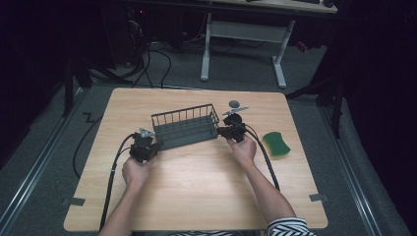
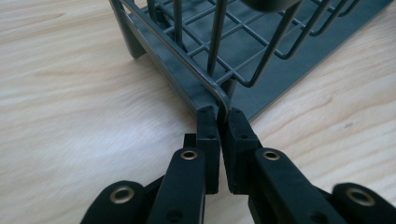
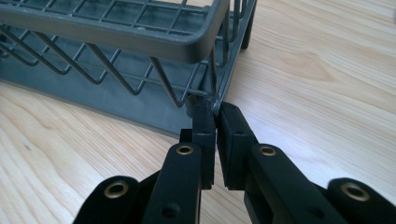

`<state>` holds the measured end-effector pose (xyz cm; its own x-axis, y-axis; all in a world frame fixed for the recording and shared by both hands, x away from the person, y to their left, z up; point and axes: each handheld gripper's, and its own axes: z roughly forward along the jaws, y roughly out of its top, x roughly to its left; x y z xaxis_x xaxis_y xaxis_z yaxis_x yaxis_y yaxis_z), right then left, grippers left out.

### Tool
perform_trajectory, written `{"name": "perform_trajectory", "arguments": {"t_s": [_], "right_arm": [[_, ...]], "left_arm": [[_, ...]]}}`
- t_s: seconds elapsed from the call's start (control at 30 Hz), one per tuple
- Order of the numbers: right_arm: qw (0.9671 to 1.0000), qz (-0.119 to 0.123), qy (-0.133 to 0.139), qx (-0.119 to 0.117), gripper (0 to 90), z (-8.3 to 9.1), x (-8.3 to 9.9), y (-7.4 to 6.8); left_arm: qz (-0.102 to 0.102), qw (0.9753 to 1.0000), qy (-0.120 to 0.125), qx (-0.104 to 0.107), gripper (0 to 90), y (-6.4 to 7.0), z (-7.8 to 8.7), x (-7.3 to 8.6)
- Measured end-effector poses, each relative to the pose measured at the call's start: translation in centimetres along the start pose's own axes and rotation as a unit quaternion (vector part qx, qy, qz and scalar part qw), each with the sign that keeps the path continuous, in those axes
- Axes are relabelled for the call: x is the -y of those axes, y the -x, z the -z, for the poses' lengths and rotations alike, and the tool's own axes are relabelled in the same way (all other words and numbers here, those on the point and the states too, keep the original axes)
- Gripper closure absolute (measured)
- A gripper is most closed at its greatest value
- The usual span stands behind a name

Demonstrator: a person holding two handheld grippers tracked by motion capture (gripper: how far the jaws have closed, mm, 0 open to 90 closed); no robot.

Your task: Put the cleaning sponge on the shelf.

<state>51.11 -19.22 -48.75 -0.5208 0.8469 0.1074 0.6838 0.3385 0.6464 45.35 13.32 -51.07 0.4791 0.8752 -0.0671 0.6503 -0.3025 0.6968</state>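
Both pinched tight, left gripper (image 2: 219, 119) and right gripper (image 3: 215, 112), on bottom corner wires of wire basket (image 1: 186, 127): probably light, stiff, best held at these corners.

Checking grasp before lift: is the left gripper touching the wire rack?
Touching. In the left gripper view the left gripper has its jaws closed on the corner wire of the wire rack, no gap visible.
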Motion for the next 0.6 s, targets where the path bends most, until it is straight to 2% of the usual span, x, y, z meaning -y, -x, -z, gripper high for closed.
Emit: {"name": "perform_trajectory", "arguments": {"t_s": [0.27, 0.4, 0.47, 0.6], "right_arm": [[0.9994, -0.025, 0.001, 0.024, 86.1, 2.0, 1.7, 2.6], [0.9987, -0.035, -0.002, 0.038, 86.1, 2.8, 2.3, 3.4], [0.9982, -0.039, 0.002, 0.045, 86.1, 3.2, 2.8, 3.7], [0.9977, -0.051, 0.003, 0.045, 86.0, 3.7, 3.4, 4.2]], "left_arm": [[-0.01, 0.9998, -0.01, 0.016, 86.0, 1.9, -2.3, -2.5], [-0.012, 0.9996, -0.013, 0.021, 86.0, 2.8, -3.4, -3.6], [-0.004, 0.9995, -0.013, 0.028, 85.7, 2.9, -3.8, -4.0], [-0.017, 0.9992, -0.022, 0.027, 85.8, 3.5, -4.4, -4.8]]}}
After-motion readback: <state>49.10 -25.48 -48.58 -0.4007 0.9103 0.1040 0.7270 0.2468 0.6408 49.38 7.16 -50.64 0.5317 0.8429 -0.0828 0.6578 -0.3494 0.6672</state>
